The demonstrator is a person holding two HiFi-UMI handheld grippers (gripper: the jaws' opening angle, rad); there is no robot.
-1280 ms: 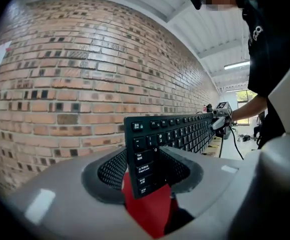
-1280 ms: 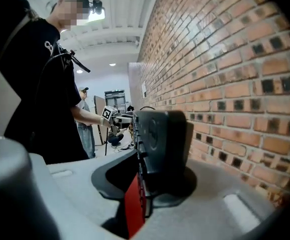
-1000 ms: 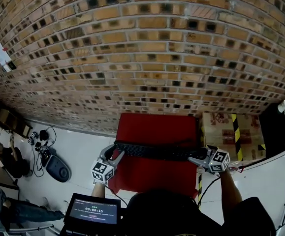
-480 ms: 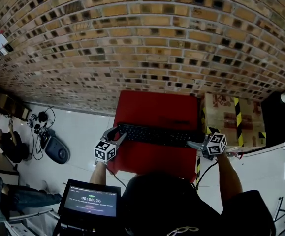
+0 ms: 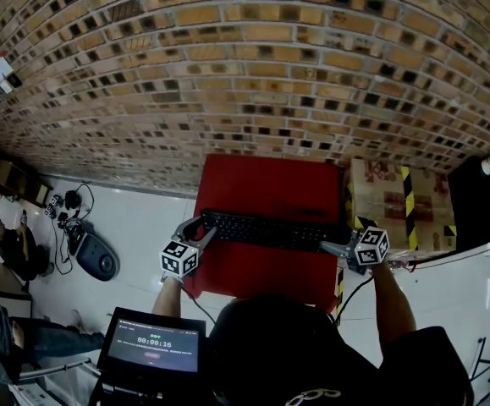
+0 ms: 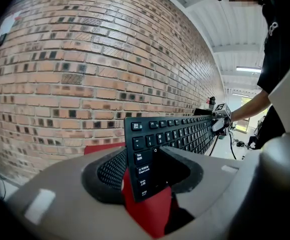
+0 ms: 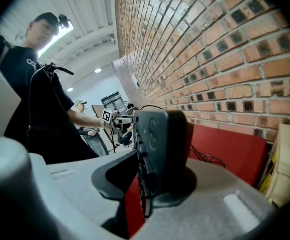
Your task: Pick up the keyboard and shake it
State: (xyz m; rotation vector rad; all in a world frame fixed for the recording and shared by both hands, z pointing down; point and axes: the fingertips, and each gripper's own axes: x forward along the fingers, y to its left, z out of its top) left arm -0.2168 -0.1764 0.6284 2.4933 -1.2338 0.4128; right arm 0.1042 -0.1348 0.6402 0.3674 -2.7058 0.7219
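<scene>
A long black keyboard (image 5: 272, 229) hangs in the air above the red table (image 5: 266, 180), held by both ends. My left gripper (image 5: 202, 232) is shut on its left end; in the left gripper view the keyboard (image 6: 170, 134) stands on edge between the jaws, keys facing me. My right gripper (image 5: 336, 247) is shut on the right end; in the right gripper view the keyboard (image 7: 157, 149) is seen end-on, clamped between the jaws, with its cable trailing toward the red table (image 7: 225, 149).
A brick wall (image 5: 228, 74) rises behind the table. A cardboard box (image 5: 393, 205) with black-yellow tape stands right of the table. A laptop screen (image 5: 151, 349) sits near my body at lower left. Gear and cables (image 5: 88, 256) lie on the white floor to the left.
The keyboard and both grippers have moved up in the head view since a second ago, from the table's middle toward its far half. Both grips are unchanged.
</scene>
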